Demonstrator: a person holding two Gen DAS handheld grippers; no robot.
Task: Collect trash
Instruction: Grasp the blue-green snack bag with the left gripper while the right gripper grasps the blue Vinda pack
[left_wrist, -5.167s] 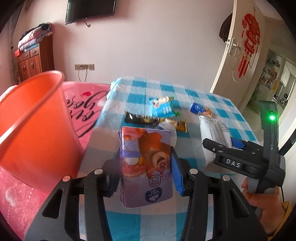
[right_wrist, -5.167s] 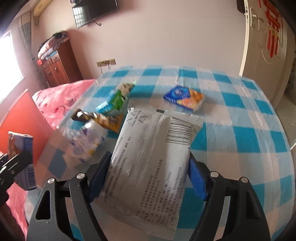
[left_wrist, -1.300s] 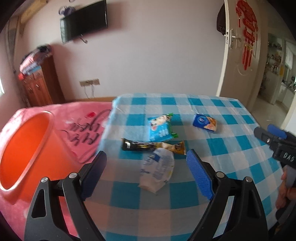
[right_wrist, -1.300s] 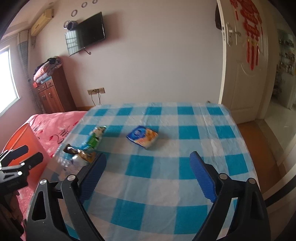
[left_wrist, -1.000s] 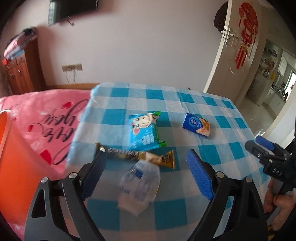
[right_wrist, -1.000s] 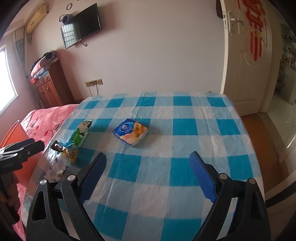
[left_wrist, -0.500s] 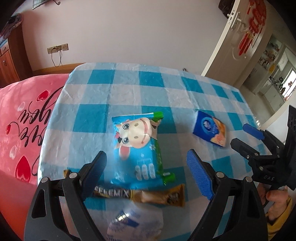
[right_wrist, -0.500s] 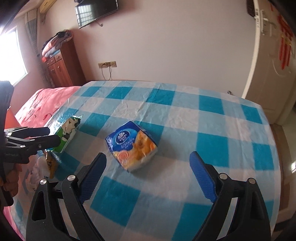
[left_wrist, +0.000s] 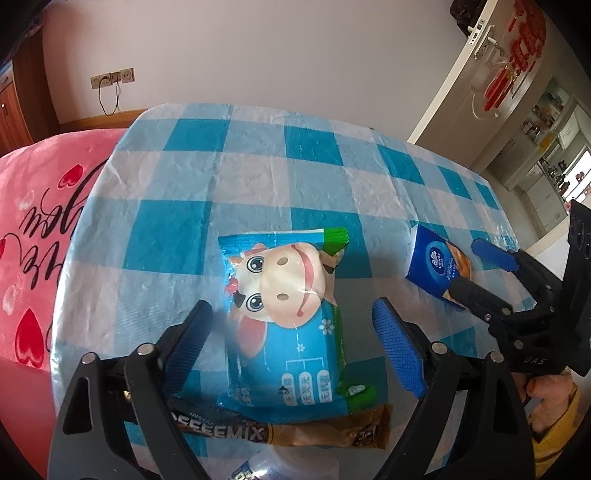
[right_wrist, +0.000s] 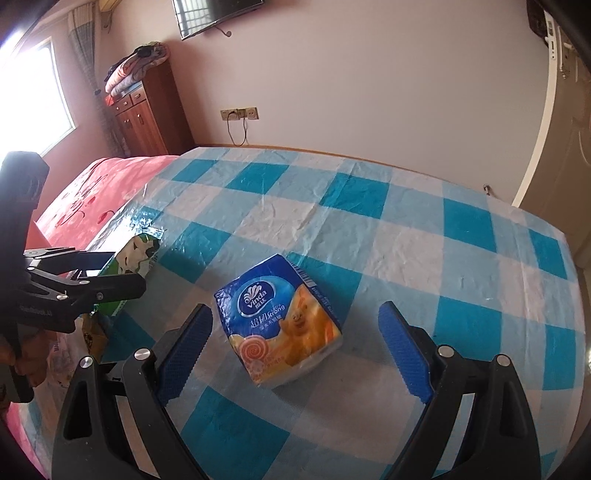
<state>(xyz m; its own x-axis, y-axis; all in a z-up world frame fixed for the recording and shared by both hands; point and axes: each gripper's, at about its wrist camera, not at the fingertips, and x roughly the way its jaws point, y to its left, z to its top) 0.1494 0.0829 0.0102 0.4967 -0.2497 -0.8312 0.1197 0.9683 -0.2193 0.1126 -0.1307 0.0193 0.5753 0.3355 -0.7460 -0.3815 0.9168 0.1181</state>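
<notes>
Table: checked cloth; all wrappers lie on it.
Cow packet: mid-table, between the wide-open, empty left gripper jaws; overlaps the coffee stick, which may drag along.
Tissue pack: right of cow packet, framed by the spread, empty right gripper; slick film could slip.

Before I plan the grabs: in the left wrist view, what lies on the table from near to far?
White pouch → coffee mix stick → cow snack bag → blue tissue pack, off to the right.

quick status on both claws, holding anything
left claw: open, empty, astride the cow snack packet.
right claw: open, empty, astride the tissue pack.
</notes>
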